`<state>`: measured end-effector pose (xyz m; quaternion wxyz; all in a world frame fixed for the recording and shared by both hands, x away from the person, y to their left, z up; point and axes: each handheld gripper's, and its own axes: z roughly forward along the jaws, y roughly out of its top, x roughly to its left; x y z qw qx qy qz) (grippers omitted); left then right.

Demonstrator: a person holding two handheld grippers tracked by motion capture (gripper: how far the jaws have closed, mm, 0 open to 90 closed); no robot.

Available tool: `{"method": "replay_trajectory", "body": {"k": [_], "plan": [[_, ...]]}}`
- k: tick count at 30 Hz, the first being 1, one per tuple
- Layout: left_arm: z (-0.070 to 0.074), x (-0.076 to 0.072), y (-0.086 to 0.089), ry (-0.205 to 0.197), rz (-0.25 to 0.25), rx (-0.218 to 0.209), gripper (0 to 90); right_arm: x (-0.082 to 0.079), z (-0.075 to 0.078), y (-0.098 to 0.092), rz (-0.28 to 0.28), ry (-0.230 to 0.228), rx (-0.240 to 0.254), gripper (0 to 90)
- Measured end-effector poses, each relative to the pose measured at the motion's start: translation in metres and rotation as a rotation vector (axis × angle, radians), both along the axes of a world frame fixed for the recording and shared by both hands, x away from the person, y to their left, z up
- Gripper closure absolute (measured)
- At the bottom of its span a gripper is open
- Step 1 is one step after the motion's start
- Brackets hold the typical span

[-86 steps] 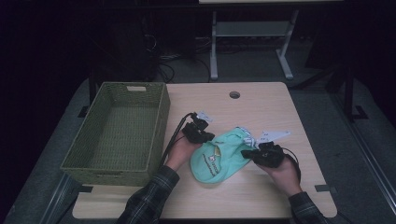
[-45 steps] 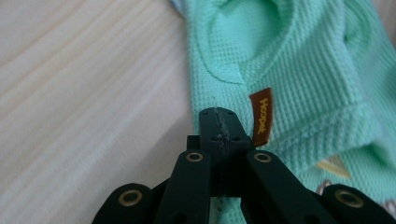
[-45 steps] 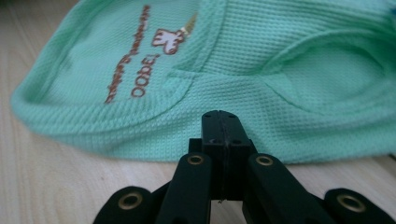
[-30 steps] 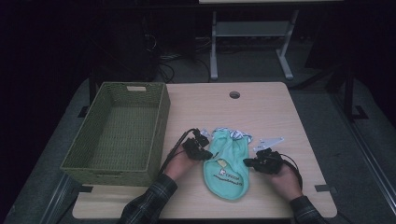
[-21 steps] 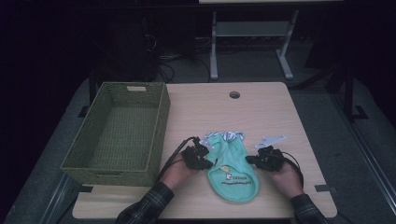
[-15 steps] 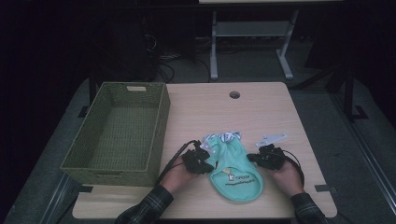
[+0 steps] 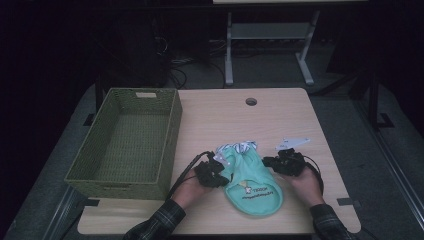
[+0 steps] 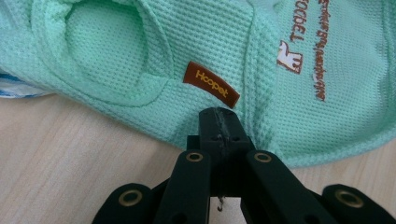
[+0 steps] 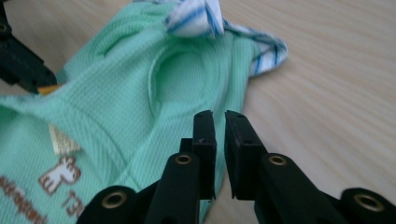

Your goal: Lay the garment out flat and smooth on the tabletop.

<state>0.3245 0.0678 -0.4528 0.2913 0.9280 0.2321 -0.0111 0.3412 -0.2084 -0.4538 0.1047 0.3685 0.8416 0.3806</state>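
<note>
Mint-green garment (image 7: 252, 182) lies flat on the table's near edge, waffle-knit, brown printed lettering facing up, a brown label (image 8: 211, 84) by one armhole, blue-striped white trim (image 9: 196, 15) bunched at its far end.

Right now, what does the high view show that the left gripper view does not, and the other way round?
High view adds: the empty woven basket left of the work, the table's cable hole, the person's right hand and the garment's striped trim.

Left gripper view adds: the brown Hoopet label, the waffle knit up close, and the left gripper with jaws shut at the hem; whether fabric is pinched, I cannot tell.

Both share: the mint green pet shirt, its printed logo and the wooden table.
</note>
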Motion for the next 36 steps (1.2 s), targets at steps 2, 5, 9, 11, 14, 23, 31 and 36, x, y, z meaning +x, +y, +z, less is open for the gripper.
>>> {"method": "replay_trajectory", "body": {"k": [2, 5, 9, 11, 14, 23, 31, 36], "plan": [[0.0, 0.0, 0.0, -0.002, 0.0, 0.001, 89.7, 0.005, -0.001, 0.005, 0.005, 0.002, -0.004, 79.8], [0.0, 0.001, 0.001, -0.004, -0.008, 0.005, 89.7, 0.014, -0.004, 0.012, 0.0, 0.009, -0.013, 78.0], [-0.001, 0.0, 0.001, 0.0, 0.001, -0.006, 89.7, 0.025, -0.012, 0.015, 0.004, 0.039, -0.003, 76.4], [-0.001, 0.0, 0.001, 0.001, 0.002, -0.007, 89.7, 0.027, -0.014, 0.016, 0.003, 0.057, 0.009, 76.5], [-0.001, 0.0, 0.001, 0.0, 0.002, -0.006, 89.7, 0.028, -0.017, 0.018, 0.015, 0.063, 0.011, 83.3], [-0.001, 0.0, 0.001, 0.0, 0.005, -0.006, 89.7, 0.025, -0.007, 0.013, 0.0, 0.006, 0.012, 90.0], [0.0, 0.0, 0.001, -0.004, -0.001, 0.002, 89.7, 0.032, -0.009, 0.003, -0.06, -0.016, -0.042, 90.0], [0.0, -0.001, 0.0, -0.004, 0.006, -0.002, 89.0, 0.034, -0.012, -0.002, -0.062, -0.004, -0.021, 88.7]]}}
